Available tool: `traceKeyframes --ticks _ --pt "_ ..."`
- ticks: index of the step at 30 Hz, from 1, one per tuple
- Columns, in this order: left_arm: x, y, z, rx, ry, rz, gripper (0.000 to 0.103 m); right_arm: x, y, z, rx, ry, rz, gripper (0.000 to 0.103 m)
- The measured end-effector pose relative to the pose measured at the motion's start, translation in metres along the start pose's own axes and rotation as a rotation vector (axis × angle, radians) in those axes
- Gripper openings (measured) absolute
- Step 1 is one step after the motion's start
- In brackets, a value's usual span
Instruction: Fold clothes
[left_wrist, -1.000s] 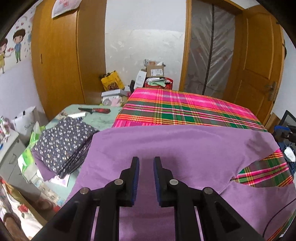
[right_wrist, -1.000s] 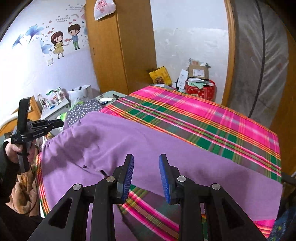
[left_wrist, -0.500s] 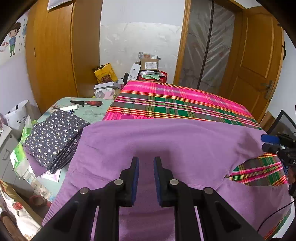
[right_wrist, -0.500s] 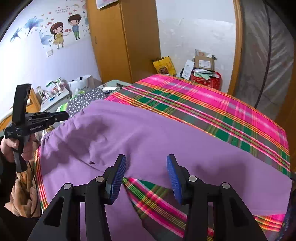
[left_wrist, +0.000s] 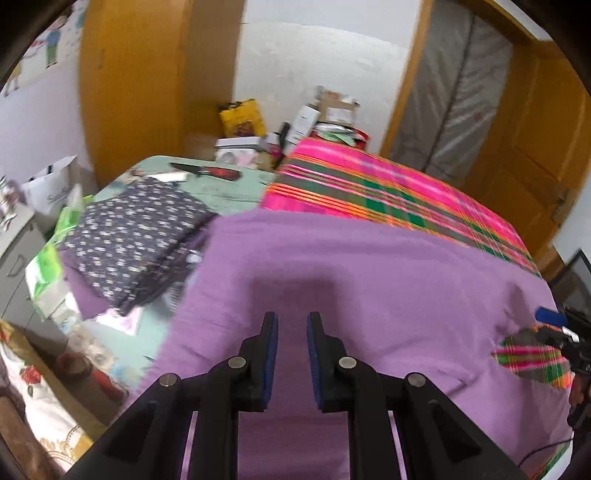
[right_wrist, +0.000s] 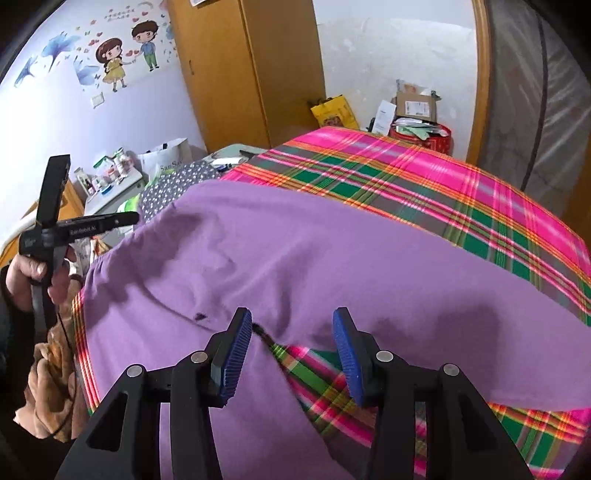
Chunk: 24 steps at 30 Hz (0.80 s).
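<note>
Hovering over a large purple cloth garment (left_wrist: 369, 280), I hold my left gripper (left_wrist: 291, 354) low above it, its 2 blue-padded fingers (left_wrist: 271, 350) slightly apart with only purple fabric showing in the narrow gap and nothing clamped. The garment lies spread across a pink, green and orange plaid bedspread (left_wrist: 369, 184), reaching from beneath my fingers forward to about the middle of the bed. Ahead and to the left of the left fingers sits a folded stack of dark navy floral-print cloth (left_wrist: 136, 236) on a pale green surface (left_wrist: 229, 188); this view is blurred.

My right gripper (right_wrist: 291, 350) has its 2 fingers (right_wrist: 236, 354) spread wide, empty, above the spot where a notch in the garment's near edge exposes a wedge of plaid bedspread (right_wrist: 317, 373). The left pad stands over purple fabric just beside a dark seam end; the right pad stands over the cloth on the other side of the notch. Whether either pad touches the fabric, I cannot tell. Far to the left of these fingers, a hand (right_wrist: 26, 273) grips the black handle of my left gripper (right_wrist: 122, 219).
</note>
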<state>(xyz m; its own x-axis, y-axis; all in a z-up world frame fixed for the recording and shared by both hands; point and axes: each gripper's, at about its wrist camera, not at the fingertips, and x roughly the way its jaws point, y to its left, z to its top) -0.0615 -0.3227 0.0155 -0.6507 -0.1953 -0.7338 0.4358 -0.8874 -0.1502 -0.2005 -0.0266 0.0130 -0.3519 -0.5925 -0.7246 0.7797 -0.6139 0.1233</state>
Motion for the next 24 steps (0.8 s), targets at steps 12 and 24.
traceKeyframes --ticks 12,24 --pt "-0.020 0.007 0.070 0.047 -0.062 0.040 0.016 -0.022 0.005 0.056 -0.089 -0.127 -0.028 0.047" --pt "0.050 0.019 0.091 0.103 0.064 0.007 0.016 0.018 -0.001 0.085 -0.233 -0.119 -0.047 0.047"
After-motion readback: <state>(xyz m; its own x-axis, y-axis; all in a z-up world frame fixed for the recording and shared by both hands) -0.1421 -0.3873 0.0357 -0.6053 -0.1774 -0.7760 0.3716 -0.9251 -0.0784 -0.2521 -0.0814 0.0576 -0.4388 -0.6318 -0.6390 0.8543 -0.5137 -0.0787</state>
